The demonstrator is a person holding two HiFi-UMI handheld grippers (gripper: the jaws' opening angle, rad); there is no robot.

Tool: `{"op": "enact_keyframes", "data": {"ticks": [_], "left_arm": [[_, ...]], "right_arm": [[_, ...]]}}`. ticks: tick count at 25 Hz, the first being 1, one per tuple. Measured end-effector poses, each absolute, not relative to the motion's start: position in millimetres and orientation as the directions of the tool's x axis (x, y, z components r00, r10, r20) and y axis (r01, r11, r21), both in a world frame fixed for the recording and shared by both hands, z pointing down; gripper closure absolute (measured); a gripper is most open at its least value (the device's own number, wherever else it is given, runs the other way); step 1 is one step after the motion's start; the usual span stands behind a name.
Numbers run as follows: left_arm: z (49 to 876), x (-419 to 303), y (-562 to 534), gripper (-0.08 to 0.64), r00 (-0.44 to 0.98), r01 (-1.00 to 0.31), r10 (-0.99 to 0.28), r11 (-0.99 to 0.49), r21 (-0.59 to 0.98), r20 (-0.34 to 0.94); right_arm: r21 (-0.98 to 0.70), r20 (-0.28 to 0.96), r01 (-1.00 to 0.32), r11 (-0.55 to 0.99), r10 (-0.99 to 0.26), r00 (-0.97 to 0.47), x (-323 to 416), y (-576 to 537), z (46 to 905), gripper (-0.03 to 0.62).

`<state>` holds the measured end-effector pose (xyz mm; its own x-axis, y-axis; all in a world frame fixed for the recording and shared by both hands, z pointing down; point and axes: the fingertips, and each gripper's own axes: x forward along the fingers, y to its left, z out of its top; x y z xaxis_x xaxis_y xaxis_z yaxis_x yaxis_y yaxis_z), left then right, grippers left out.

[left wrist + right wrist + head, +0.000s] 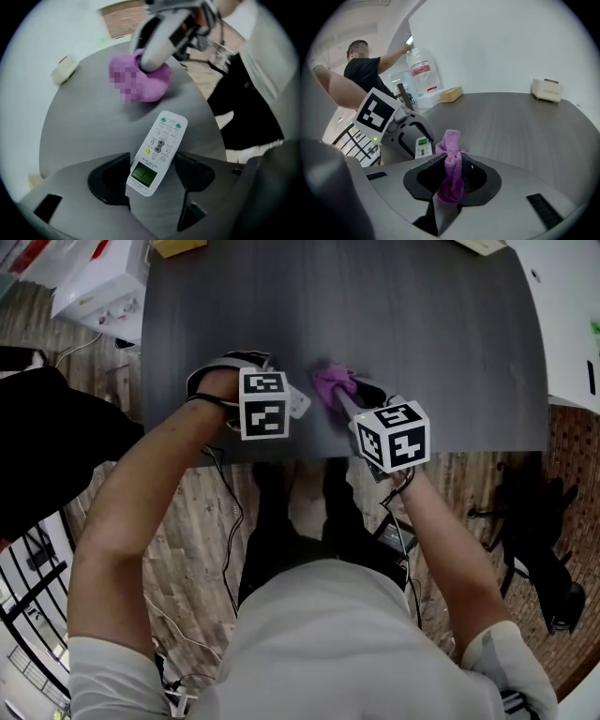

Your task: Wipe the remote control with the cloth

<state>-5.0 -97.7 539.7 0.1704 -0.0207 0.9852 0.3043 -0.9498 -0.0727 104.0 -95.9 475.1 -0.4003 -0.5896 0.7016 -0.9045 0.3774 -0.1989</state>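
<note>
A white remote control [158,150] with a green display lies on the dark grey table [441,352], near its front edge. My left gripper [152,161] points straight down over the remote, a jaw against each long side at the display end. In the head view the remote [298,404] peeks out to the right of the left gripper's marker cube [264,404]. My right gripper [451,161] is shut on a bunched purple cloth [451,168]. The cloth [333,382] hangs just right of the remote, apart from it. From the right gripper view the remote [423,146] shows between the left jaws.
A small white box [546,89] and a tan box [451,93] stand at the table's far side. A white carton [103,282] sits off the table's far left corner. A person [365,70] stands beyond, by a water bottle [421,70]. Cables trail on the wooden floor [234,549].
</note>
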Motion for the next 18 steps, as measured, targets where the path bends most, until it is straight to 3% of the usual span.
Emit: {"op": "enact_keyframes", "data": {"ticks": [3,7,14,18], "left_arm": [[537,0,-94,0.262,0.216,0.012,-0.006,-1.000,-0.009,0.976],[535,12,-89,0.267,0.299,-0.233,0.035,-0.966,0.109,0.954],[538,11,-85,0.265,0.277,-0.295,-0.010,-0.952,0.075,0.961],[537,12,-83,0.267,0.312,-0.389,-0.002,-0.913,0.126,0.950]], "right_arm": [[-0.184,0.699,-0.918,0.351,-0.610,-0.374,106,-104,479,0.503],[-0.201,0.689,-0.918,0.340,-0.617,-0.380,94,-100,484,0.503],[-0.328,0.655,-0.897,0.295,-0.613,-0.442,72,-57,483,0.503],[-0.427,0.647,-0.837,0.342,-0.532,-0.547,54,-25,482,0.503]]}}
